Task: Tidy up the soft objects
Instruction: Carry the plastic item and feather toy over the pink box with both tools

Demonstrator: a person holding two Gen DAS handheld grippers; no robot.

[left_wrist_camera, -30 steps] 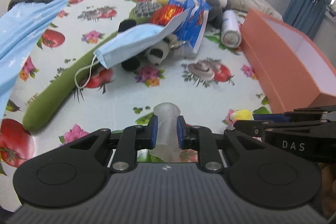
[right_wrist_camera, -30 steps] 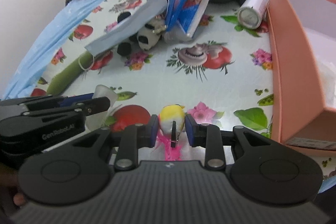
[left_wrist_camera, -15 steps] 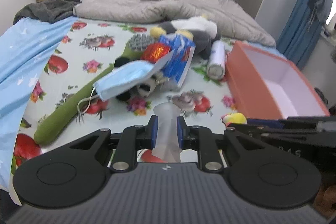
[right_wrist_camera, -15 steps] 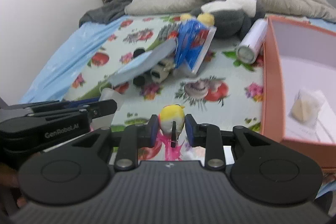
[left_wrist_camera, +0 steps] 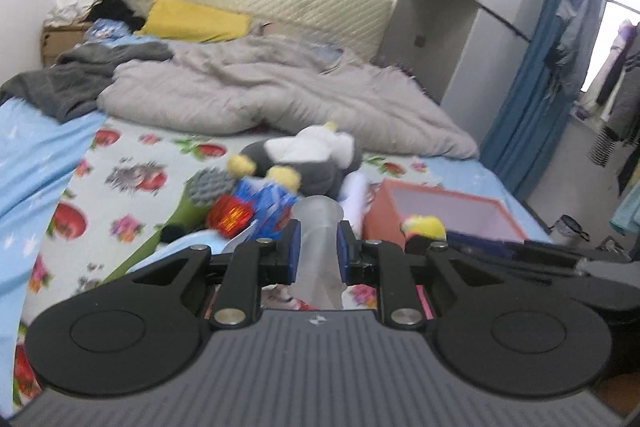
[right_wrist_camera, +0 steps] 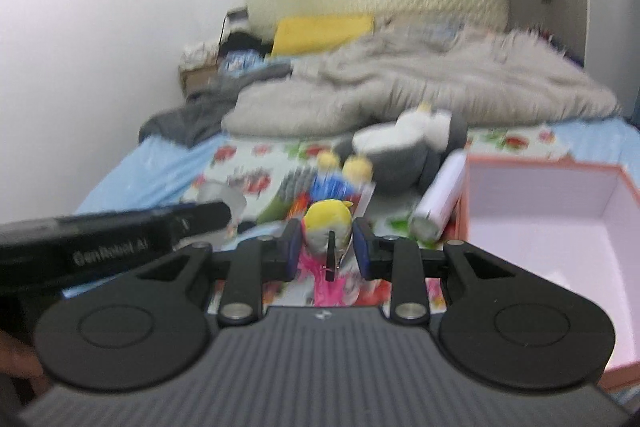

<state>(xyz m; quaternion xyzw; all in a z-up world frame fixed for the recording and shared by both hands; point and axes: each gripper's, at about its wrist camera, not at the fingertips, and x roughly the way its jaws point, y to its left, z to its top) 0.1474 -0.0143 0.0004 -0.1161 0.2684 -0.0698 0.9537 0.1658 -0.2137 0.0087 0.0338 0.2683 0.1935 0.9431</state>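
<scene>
A translucent, frosted soft tube-shaped piece (left_wrist_camera: 318, 247) is pinched between the blue pads of the left gripper (left_wrist_camera: 318, 253), whose jaws are drawn in to a narrow gap and pressed against both of its sides; the piece stands upright, rising above the pads and hanging below them. In the left wrist view the right gripper (left_wrist_camera: 520, 251) is seen at three o'clock, with a small yellow-headed soft toy (left_wrist_camera: 425, 225) at its tip. In the right wrist view the same small toy (right_wrist_camera: 327, 227), yellow on top with bright pink below, is held between the blue pads of the right gripper (right_wrist_camera: 328, 251), which are closed onto its sides with only a modest gap left; a thin dark tag or clip hangs in front of it. The left gripper (right_wrist_camera: 200, 217) lies at nine o'clock of that view. Both held things are carried above a flower-and-tomato printed sheet (left_wrist_camera: 120, 195) on a bed. An open salmon-pink cardboard box with a pale lining (right_wrist_camera: 560, 211) lies at three o'clock of the right gripper, a white cylindrical can (right_wrist_camera: 440, 199) touching its near-left wall. At twelve o'clock a grey-and-white plush penguin with yellow feet (left_wrist_camera: 304, 157) lies, with a blue crinkled packet (left_wrist_camera: 264, 203) just before it and a rumpled grey duvet (left_wrist_camera: 280, 95) behind.
</scene>
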